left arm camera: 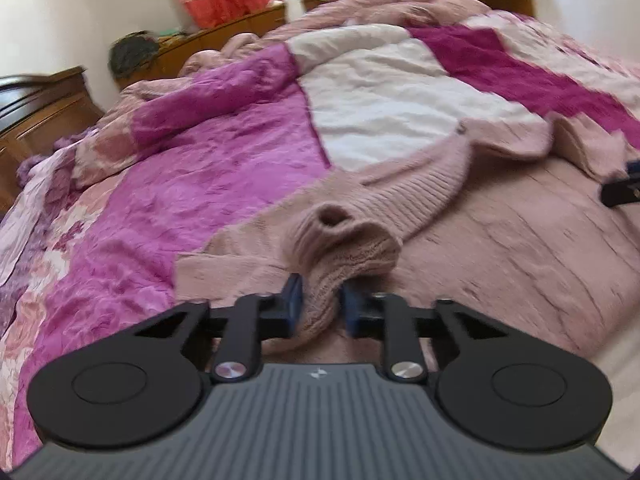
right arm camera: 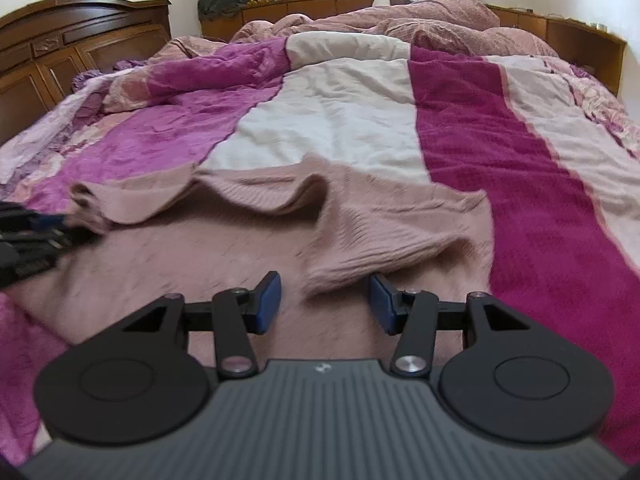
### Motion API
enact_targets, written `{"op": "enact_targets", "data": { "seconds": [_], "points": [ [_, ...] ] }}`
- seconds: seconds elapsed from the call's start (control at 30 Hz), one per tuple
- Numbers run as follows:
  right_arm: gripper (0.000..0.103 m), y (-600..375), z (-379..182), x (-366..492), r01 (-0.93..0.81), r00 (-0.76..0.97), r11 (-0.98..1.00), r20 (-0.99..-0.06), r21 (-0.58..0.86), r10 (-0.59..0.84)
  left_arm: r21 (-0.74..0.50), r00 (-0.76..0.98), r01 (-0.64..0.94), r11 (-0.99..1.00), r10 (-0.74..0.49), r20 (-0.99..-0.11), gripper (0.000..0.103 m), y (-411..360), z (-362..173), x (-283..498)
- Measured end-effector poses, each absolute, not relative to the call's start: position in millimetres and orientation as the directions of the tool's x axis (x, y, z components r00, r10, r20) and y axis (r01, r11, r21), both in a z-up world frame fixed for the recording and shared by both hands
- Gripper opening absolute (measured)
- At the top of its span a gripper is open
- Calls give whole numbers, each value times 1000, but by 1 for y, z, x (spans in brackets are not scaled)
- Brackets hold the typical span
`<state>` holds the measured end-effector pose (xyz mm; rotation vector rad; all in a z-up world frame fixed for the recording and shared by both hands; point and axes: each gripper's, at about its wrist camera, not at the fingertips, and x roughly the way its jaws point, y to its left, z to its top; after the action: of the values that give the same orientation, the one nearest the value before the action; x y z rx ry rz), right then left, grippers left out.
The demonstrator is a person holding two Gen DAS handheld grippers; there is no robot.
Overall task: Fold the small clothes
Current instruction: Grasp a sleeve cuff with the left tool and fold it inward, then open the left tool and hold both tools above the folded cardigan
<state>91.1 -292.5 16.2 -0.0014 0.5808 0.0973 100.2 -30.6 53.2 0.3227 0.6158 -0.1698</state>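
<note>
my left gripper (left arm camera: 320, 300) has its jaws clamped on a bunched fold of the pink knit sweater (left arm camera: 360, 216), close to the open sleeve cuff (left arm camera: 334, 218). my right gripper (right arm camera: 325, 300) has its jaws apart, the sweater's (right arm camera: 380, 220) ribbed edge lying just between the blue pads (right arm camera: 269, 300). the sweater is spread across the near part of the bed, on the purple, white and magenta quilt (right arm camera: 320, 120).
</note>
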Motion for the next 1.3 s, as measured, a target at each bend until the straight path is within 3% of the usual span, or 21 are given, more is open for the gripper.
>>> {"op": "enact_targets", "data": {
  "seconds": [0.2, 0.53, 0.8, 0.97, 1.1, 1.3],
  "points": [
    [51, -306, 18, 115, -57, 847, 998, -530, -38, 28, 263, 837, 105, 959, 57, -544, 20, -5, 65, 131],
    [51, -330, 15, 159, 49, 850, 996, -520, -68, -77, 256, 801, 18, 966, 140, -582, 23, 18, 53, 176],
    [51, -352, 15, 165, 126, 838, 992, -537, 16, -97, 283, 794, -25, 959, 191, -577, 38, 29, 46, 178],
    [51, -349, 28, 145, 98, 861, 994, -505, 50, -60, 227, 802, -40, 973, 167, -574, 39, 41, 59, 173],
    [51, -343, 33, 137, 57, 872, 996, -489, 65, -18, 190, 813, -17, 982, 124, -569, 47, 39, 66, 168],
    [51, -336, 10, 145, 44, 842, 998, -540, 39, -16, 22, 785, 31, 999, -11, -619, 51, 42, 62, 182]
  ]
}}
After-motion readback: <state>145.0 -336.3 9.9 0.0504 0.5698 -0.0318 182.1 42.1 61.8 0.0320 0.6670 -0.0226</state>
